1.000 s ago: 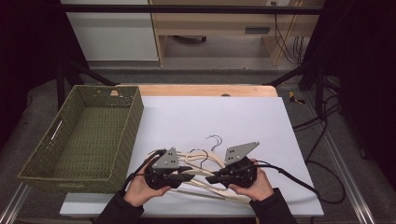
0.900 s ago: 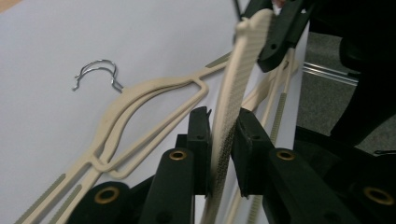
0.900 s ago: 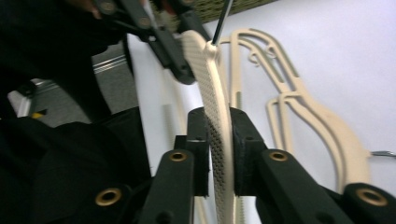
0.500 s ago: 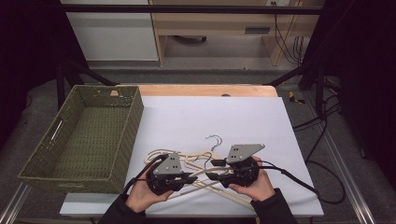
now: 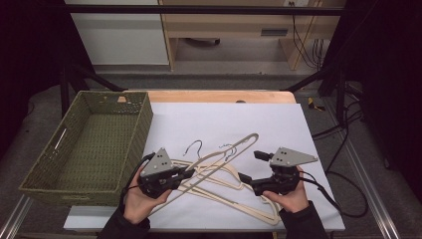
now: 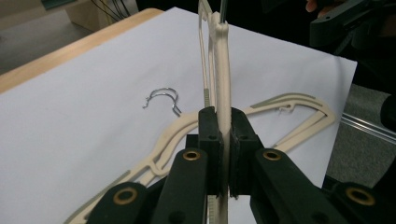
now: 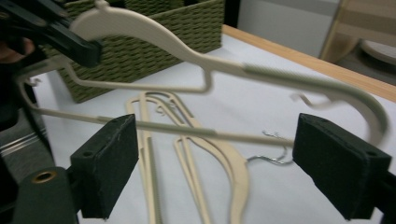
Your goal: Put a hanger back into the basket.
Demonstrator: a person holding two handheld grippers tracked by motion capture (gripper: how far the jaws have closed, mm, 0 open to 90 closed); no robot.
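Three cream plastic hangers with metal hooks are on the white table cover. Two lie flat, overlapping. My left gripper is shut on the third hanger and holds it tilted up off the table toward the right. In the left gripper view both pads pinch that hanger's arm edge-on. My right gripper stands open, its jaws having just been opening. In the right gripper view the lifted hanger's thin bar crosses the gap between the pads, and neither pad presses on it.
A green woven basket stands at the table's left and looks bare inside. The white cover stretches back to a wooden edge. Cables trail off the right side. A hook of a lying hanger rests on the cover.
My left gripper has raised one hanger, whose far end now points up and right. My right gripper has opened wide and drawn off to the right, away from the left one.
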